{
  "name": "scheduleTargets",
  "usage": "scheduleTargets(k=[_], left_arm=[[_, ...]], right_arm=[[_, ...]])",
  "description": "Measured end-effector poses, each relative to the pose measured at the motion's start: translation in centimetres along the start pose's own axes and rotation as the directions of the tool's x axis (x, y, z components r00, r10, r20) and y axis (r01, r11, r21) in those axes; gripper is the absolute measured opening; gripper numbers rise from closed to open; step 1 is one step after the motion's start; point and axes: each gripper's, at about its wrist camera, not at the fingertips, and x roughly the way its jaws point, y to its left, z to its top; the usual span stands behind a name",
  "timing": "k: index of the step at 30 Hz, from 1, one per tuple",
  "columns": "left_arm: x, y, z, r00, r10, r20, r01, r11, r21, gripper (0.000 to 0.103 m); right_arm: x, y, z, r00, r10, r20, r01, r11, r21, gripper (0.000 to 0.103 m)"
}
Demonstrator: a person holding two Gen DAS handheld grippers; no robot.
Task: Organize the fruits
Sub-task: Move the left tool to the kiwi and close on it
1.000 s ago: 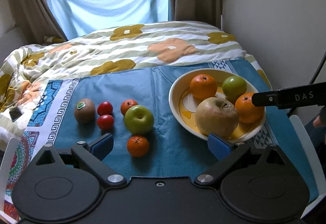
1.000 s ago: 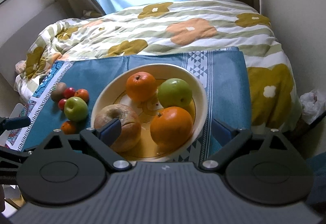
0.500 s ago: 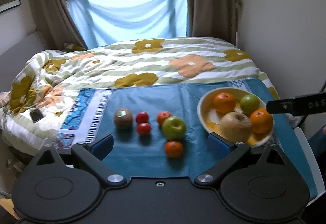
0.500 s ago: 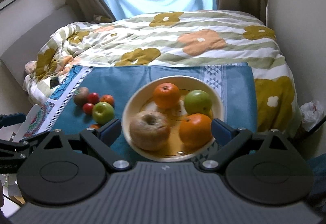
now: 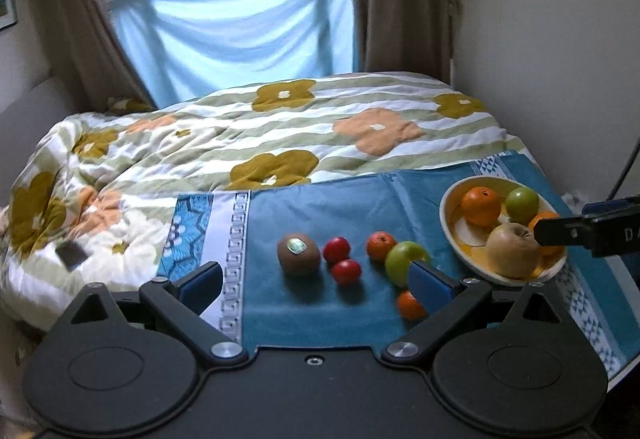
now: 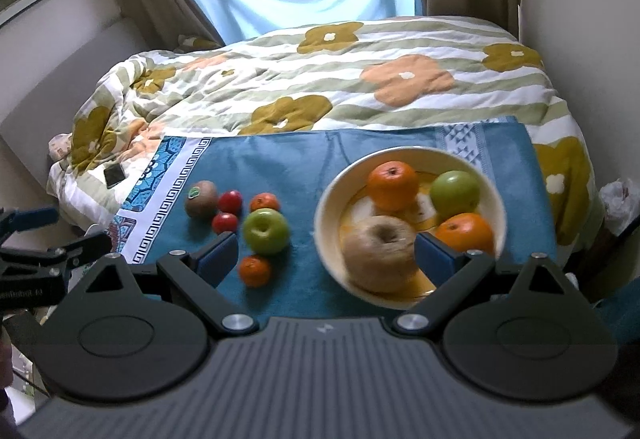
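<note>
A cream bowl [image 6: 328, 211] [image 5: 445, 208] on the blue cloth holds two oranges [image 6: 393, 185], a green apple [image 6: 456, 192] and a brown pear [image 6: 378, 251]. Left of it on the cloth lie a kiwi [image 6: 201, 198] [image 5: 298, 253], two red tomatoes [image 6: 230, 202], a green apple [image 6: 266, 230] [image 5: 402, 259] and two small tangerines [image 6: 255, 270]. My left gripper [image 5: 318, 283] is open and empty, held back above the cloth's near edge. My right gripper [image 6: 326, 253] is open and empty too, hovering in front of the bowl.
The blue cloth [image 5: 360, 199] covers the foot of a bed with a flowered quilt [image 5: 280, 127]. A dark phone [image 6: 114, 175] lies on the quilt at the left. A wall runs close along the right side. A curtained window stands behind the bed.
Both grippers have pulled back and risen from the fruit, so the cloth and bowl look smaller and further off. The fruit has not moved.
</note>
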Motion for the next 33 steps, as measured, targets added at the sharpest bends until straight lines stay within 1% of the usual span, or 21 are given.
scheduleTargets(k=[3,7,10,14,20,24,26,30,33], left_arm=[[1.0,1.9,0.6,0.999,-0.034,-0.007,0.034,0.999,0.036,0.101],[3.3,4.3,1.2,0.996,-0.089,-0.028,0.091,0.993,0.077,0.101],[5.4,5.9,1.7,0.988,-0.141,-0.060,0.147,0.983,0.106,0.101],[8.2,7.5,2.2,0.973,-0.209,-0.100,0.223,0.961,0.162,0.101],[12.5,8.7,2.3,0.944,-0.292,-0.154,0.324,0.909,0.262,0.101],[15.3,8.5,2.4,0.918,-0.341,-0.203,0.391,0.862,0.322,0.101],[16.8,8.2,2.3,0.901,-0.356,-0.246,0.425,0.835,0.349,0.100],[19.1,7.4,2.1,0.877,-0.382,-0.292,0.475,0.782,0.403,0.100],[20.4,6.9,1.8,0.857,-0.401,-0.324,0.510,0.751,0.419,0.100]], right_arm=[[0.7,1.8,0.0,1.000,-0.013,-0.005,0.013,1.000,0.025,0.103],[2.0,4.1,0.3,0.999,-0.051,-0.017,0.051,0.998,0.039,0.103],[3.2,5.3,0.4,0.996,-0.081,-0.023,0.082,0.995,0.055,0.103],[5.2,6.5,0.3,0.991,-0.124,-0.050,0.129,0.986,0.103,0.103],[7.9,8.0,-0.1,0.980,-0.178,-0.091,0.190,0.972,0.141,0.103],[9.6,8.5,-0.4,0.973,-0.202,-0.112,0.218,0.961,0.167,0.103],[10.3,8.6,-0.4,0.971,-0.208,-0.118,0.227,0.957,0.179,0.103],[11.8,8.8,-0.5,0.966,-0.224,-0.129,0.245,0.952,0.185,0.103],[12.6,8.8,-0.5,0.966,-0.224,-0.133,0.247,0.949,0.198,0.103]])
